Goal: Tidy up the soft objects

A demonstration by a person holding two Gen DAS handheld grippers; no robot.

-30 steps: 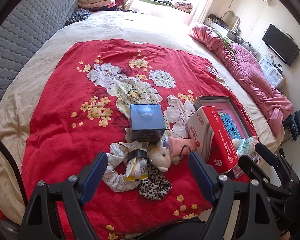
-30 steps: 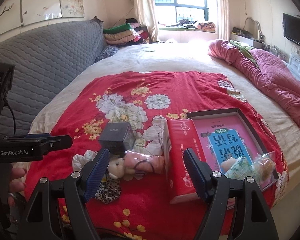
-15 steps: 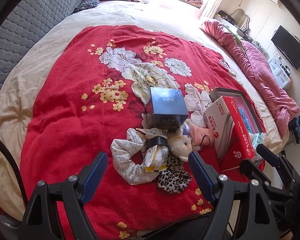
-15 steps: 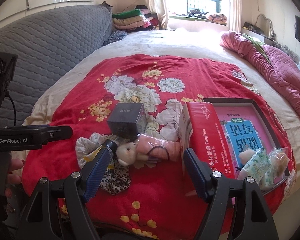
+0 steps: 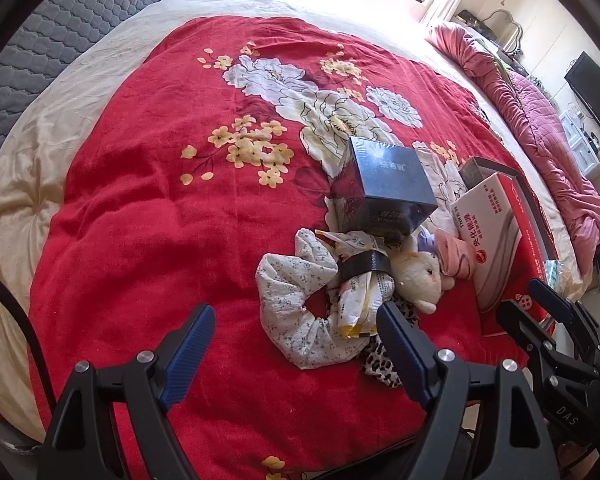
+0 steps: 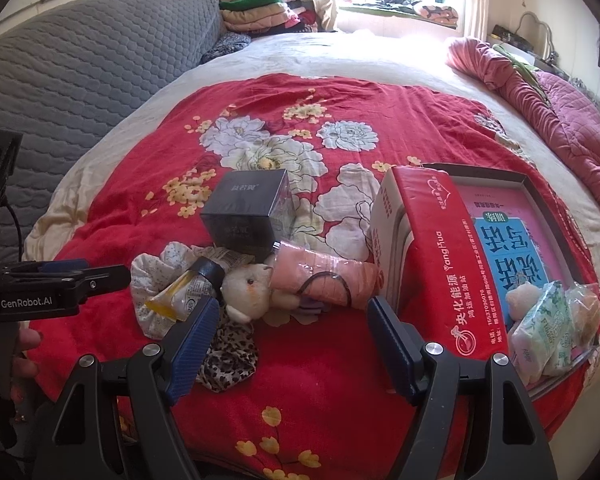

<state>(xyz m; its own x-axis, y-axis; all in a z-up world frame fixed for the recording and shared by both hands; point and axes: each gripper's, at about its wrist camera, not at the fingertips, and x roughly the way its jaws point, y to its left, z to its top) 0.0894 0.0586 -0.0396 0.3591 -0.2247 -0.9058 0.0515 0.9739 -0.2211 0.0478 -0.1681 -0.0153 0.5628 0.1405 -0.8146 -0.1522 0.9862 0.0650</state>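
Observation:
A pile of soft things lies on the red floral blanket [image 5: 148, 216]: a white floral scrunchie [image 5: 296, 304], a leopard-print scrunchie [image 6: 228, 360], a small cream plush toy [image 6: 246, 290] and a pink rolled cloth [image 6: 320, 276]. A yellow-white packet [image 5: 360, 280] with a black band rests on the white scrunchie. My left gripper [image 5: 294, 344] hangs open just above the white scrunchie, holding nothing. My right gripper [image 6: 292, 332] is open above the plush toy and pink roll, also empty.
A dark blue box [image 5: 388, 188] stands behind the pile. A red-and-white carton [image 6: 432, 256] lies to its right, against a shallow tray [image 6: 540, 184] holding a pink book and bagged packets [image 6: 548, 328]. A grey padded headboard [image 6: 80, 80] lines the left, a pink quilt [image 6: 560, 120] the right.
Both grippers have come down and closer to the pile, which now looks larger in both views. Their jaws have stayed equally wide and nothing on the blanket has moved.

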